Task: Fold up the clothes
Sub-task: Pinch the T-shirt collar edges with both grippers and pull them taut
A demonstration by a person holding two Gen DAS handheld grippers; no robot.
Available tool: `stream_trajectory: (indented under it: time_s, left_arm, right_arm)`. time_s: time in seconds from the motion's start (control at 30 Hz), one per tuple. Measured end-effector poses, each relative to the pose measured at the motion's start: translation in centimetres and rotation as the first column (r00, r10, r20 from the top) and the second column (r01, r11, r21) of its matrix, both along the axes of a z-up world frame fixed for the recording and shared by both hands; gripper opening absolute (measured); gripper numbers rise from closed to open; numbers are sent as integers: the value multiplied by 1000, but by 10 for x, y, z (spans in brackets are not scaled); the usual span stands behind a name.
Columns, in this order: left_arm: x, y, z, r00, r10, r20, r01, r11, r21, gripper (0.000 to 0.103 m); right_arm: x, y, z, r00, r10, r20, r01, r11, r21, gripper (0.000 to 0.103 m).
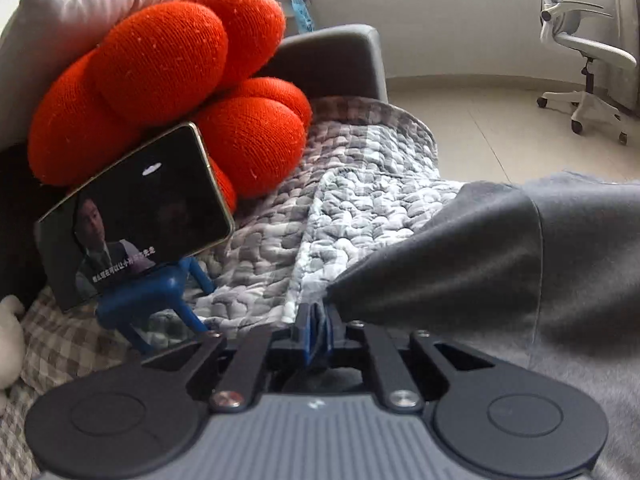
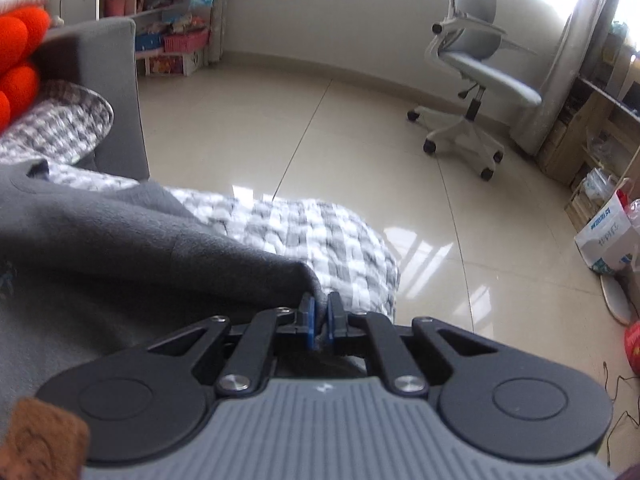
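**Two grippers pinch a grey fleece garment above a quilted sofa cover**

The left gripper (image 1: 319,318) is closed on a corner of a soft, matte grey garment (image 1: 500,260), its blue-padded jaws pressed together around the cloth, which fans out in a taut cone to the right and drapes across the lower right of the left wrist view. The right gripper (image 2: 320,316) likewise clamps a rounded fold of the same grey garment (image 2: 120,240), the fabric spreading leftward in broad, smooth folds. The garment lies over a puckered, grey-and-white checked quilt (image 1: 340,200) that covers the seat of a grey sofa (image 1: 332,60). At the sofa's back rests a knotted orange cushion (image 1: 168,72) of coarse knit, made of plump rounded lobes. Leaning against it, a glossy rectangular phone (image 1: 136,216) shows a video and sits tilted on a blue plastic stand (image 1: 160,300) with splayed legs. Beyond the sofa stretches a polished, pale tiled floor (image 2: 340,140) catching window glare, where a white-framed swivel chair (image 2: 472,80) with a grey seat stands on castors, well apart from the quilt.
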State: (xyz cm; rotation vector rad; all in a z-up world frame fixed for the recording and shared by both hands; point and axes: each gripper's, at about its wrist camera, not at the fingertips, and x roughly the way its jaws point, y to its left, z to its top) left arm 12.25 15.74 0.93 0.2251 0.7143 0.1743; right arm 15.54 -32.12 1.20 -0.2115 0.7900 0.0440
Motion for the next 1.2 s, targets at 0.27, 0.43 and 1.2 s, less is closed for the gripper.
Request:
stream_trajectory:
  time_s: [0.27,0.43,1.2]
  left_arm:
    - [-21,8,33,998,-54,38,51,997,63,47]
    - [-6,1,69,989,-114,91,120,991,-60,58]
    - [87,-82,40,976,-170,139,190,971,-147,9]
  right_arm:
    - [-2,-16,14,1000,-14,12,13,999,43,38]
    - [7,-9,39,997,42,59,-51,984,171,40]
    - [55,87,43,926,295,235,-296,955,-33,2]
